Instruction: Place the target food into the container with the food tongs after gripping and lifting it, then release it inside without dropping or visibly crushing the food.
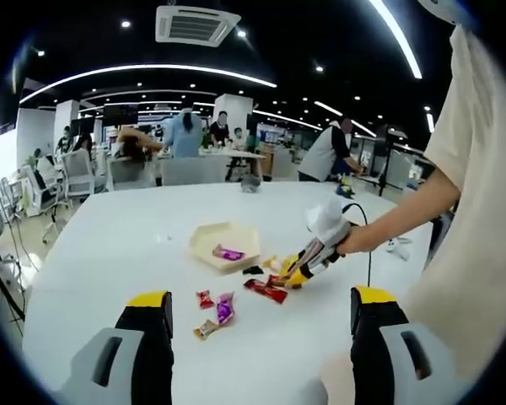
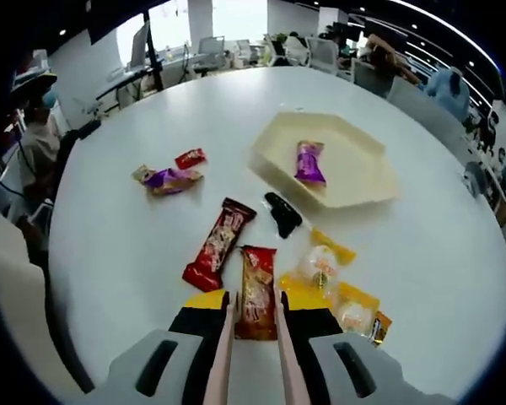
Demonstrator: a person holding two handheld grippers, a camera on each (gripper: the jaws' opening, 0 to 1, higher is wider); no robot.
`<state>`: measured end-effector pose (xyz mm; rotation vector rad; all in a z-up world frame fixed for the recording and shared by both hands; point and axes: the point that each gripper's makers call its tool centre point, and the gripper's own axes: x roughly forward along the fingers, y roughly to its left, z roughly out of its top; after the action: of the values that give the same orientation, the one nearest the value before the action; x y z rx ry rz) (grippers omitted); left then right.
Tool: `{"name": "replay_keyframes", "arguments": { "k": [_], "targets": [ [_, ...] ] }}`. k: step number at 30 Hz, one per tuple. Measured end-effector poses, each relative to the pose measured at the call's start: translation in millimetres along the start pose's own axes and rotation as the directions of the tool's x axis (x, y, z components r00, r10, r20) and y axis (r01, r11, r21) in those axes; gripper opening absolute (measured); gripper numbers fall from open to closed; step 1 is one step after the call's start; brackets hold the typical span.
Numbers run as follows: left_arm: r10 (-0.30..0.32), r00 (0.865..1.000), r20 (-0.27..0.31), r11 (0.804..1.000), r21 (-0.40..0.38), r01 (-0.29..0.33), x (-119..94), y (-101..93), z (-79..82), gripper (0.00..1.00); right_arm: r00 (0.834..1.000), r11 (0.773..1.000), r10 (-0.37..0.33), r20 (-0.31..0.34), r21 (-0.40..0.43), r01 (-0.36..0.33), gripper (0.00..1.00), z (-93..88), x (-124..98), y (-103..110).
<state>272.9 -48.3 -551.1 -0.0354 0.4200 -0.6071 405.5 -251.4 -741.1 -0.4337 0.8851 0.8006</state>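
My right gripper [image 2: 253,300] is shut on a pair of pale food tongs [image 2: 223,346]. The two tong arms run along either side of an orange-red snack packet [image 2: 257,291] that lies on the white table [image 2: 110,253]. The cream hexagonal container [image 2: 363,181] sits further ahead to the right with a purple packet [image 2: 308,162] inside. In the left gripper view my left gripper [image 1: 260,308] stands open above the table's near edge with nothing between its jaws. There, the right gripper [image 1: 310,258] is low over the snacks beside the container [image 1: 204,236].
A long red packet [image 2: 219,243], a black item [image 2: 282,213] and yellow-clear packets [image 2: 320,263] lie around the tongs. A small red packet [image 2: 190,158] and a purple-gold one [image 2: 170,179] sit to the left. People and desks stand beyond the table [image 1: 185,135].
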Motion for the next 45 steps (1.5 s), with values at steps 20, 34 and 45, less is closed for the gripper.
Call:
{"name": "replay_keyframes", "arguments": {
  "k": [20, 34, 45],
  "targets": [
    [-0.011, 1.0, -0.013, 1.0, -0.01, 0.011, 1.3, -2.8, -5.4, 0.86, 0.999, 0.999, -0.033, 0.003, 0.021, 0.032, 0.22, 0.1, -0.6, 1.7],
    [0.005, 1.0, -0.016, 1.0, -0.016, -0.005, -4.8, 4.5, -9.1, 0.87, 0.999, 0.998, -0.042, -0.009, 0.048, 0.042, 0.21, 0.0, 0.3, 0.1],
    [0.03, 0.999, -0.014, 0.999, -0.017, -0.03, -9.1, 12.3, -9.2, 0.86, 0.999, 0.998, -0.041, -0.016, 0.052, 0.041, 0.21, -0.1, 0.4, -0.7]
  ]
}}
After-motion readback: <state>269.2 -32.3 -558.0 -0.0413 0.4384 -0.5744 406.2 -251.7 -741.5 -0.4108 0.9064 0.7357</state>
